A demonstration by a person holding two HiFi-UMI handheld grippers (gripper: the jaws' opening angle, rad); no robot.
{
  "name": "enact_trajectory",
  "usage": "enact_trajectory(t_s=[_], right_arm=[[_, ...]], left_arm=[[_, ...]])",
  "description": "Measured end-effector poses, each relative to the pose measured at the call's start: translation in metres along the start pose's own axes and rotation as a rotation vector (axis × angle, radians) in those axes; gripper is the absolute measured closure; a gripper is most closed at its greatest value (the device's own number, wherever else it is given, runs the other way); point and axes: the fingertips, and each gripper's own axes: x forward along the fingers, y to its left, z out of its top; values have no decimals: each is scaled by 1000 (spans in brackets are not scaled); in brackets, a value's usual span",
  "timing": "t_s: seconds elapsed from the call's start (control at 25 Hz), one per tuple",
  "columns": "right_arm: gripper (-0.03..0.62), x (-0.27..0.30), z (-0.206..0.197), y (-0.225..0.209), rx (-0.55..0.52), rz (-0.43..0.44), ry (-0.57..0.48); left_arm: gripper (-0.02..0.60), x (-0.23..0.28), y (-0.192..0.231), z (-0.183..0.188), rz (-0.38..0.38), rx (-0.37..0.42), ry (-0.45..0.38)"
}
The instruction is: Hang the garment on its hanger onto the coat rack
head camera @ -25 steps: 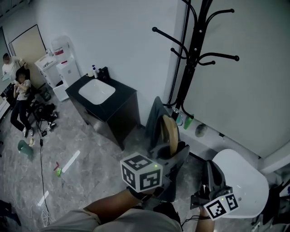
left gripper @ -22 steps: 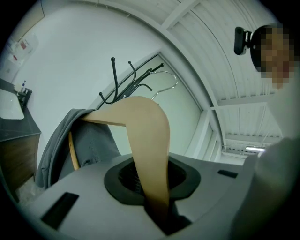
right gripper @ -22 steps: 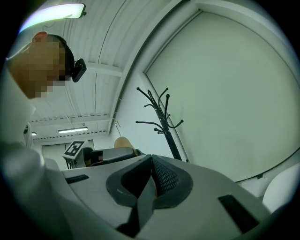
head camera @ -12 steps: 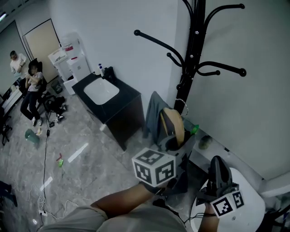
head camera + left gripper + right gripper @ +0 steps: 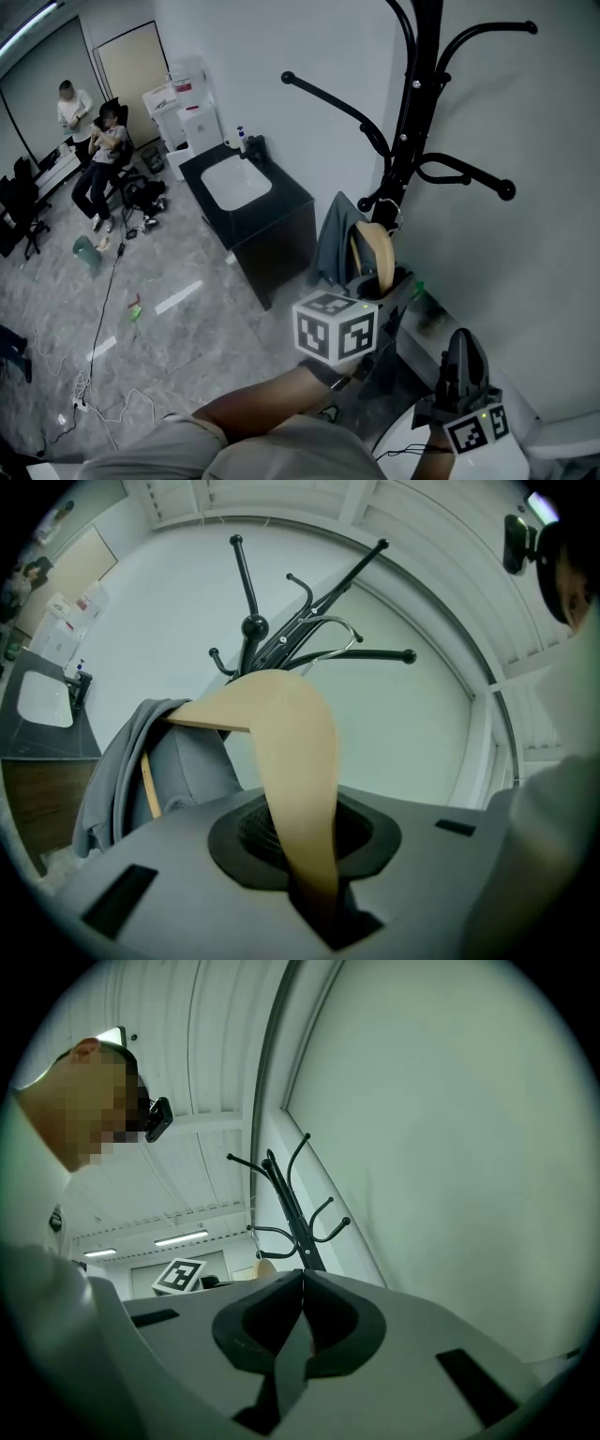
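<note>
A black coat rack (image 5: 413,112) stands against the white wall, its curved arms spreading out. My left gripper (image 5: 377,284) is shut on a tan wooden hanger (image 5: 374,249) and holds it up just below the rack's lower arms. The hanger's metal hook (image 5: 393,215) is close to the pole. A grey garment (image 5: 335,240) drapes from the hanger's left side. In the left gripper view the hanger (image 5: 292,752) runs up from the jaws, with the garment (image 5: 131,771) at left and the rack (image 5: 281,641) behind. My right gripper (image 5: 464,354) sits lower right, shut and empty.
A black cabinet with a white sink (image 5: 239,183) stands left of the rack. A white round surface (image 5: 405,452) lies under my right gripper. Small bottles (image 5: 418,287) sit at the rack's foot. People (image 5: 98,155) sit far left beside a water dispenser (image 5: 192,105); cables trail over the floor (image 5: 103,328).
My left gripper has lifted the hanger and garment up and closer to the rack's pole. The right gripper has kept its place low at the right, still shut.
</note>
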Motion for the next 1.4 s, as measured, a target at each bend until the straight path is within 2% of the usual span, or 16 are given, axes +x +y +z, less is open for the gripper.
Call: enact_trajectory(t_s=[0.32, 0.48, 0.88, 1.16, 1.4], right_arm=[[579, 7, 6, -14, -13, -17, -13], [579, 10, 3, -17, -14, -27, -12], [579, 26, -10, -16, -9, -27, 9], [579, 39, -20, -7, -7, -15, 36], [579, 50, -29, 5, -2, 20, 57]], left_arm=[[503, 21, 28, 10, 7, -62, 16], [505, 29, 48, 5, 23, -99, 32], [505, 35, 82, -15, 44, -129, 74], [497, 35, 80, -13, 6, -69, 86], [423, 26, 70, -15, -21, -27, 117]])
